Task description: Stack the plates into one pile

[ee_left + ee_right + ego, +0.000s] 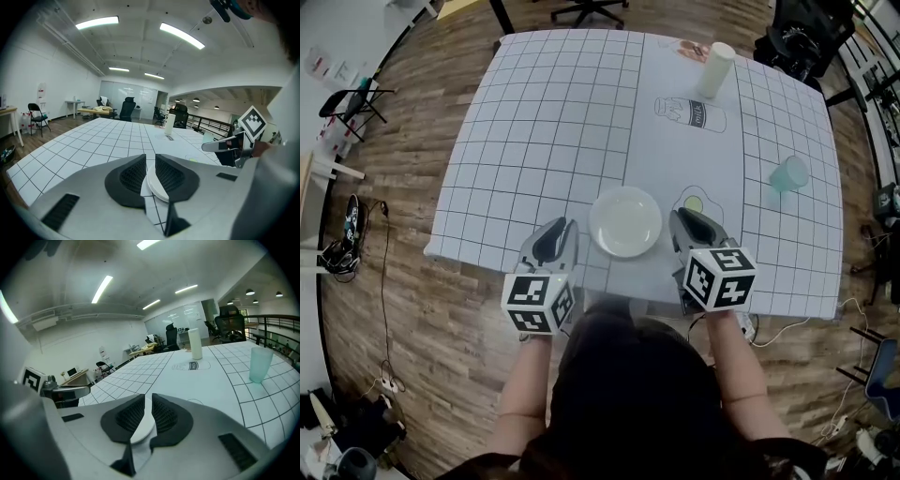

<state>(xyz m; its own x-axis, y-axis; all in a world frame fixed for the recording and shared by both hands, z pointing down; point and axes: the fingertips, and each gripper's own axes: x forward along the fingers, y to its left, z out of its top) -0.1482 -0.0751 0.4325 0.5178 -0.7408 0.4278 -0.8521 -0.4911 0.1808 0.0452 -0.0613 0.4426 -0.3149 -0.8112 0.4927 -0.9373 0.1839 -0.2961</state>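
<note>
The left gripper (150, 164) has its jaws a narrow slit apart with nothing between the pads; through the slit I only see the white rim beyond. The right gripper (148, 409) stands much the same: a slim gap and no hold on anything.

The plates (625, 221) lie on the worktop (544, 122) at my 12 o'clock, close to the near edge. My left gripper is near them at their 9 o'clock and my right one just beside them at their 3 o'clock, neither touching. I see one round white pile and no stray plate elsewhere, so I judge the stacking is done or nearly so. How many plates are in it I cannot tell from above.

To finish well, I would keep both jaws off the rim and draw back level, so no tip catches an edge and slides the top plate. If a rim overhangs, a light nudge from both sides would centre it.

Further out, a tall white cup (715, 67) stands at 1 o'clock and a green cup (788, 174) at 2 o'clock, both well apart from the pile.
</note>
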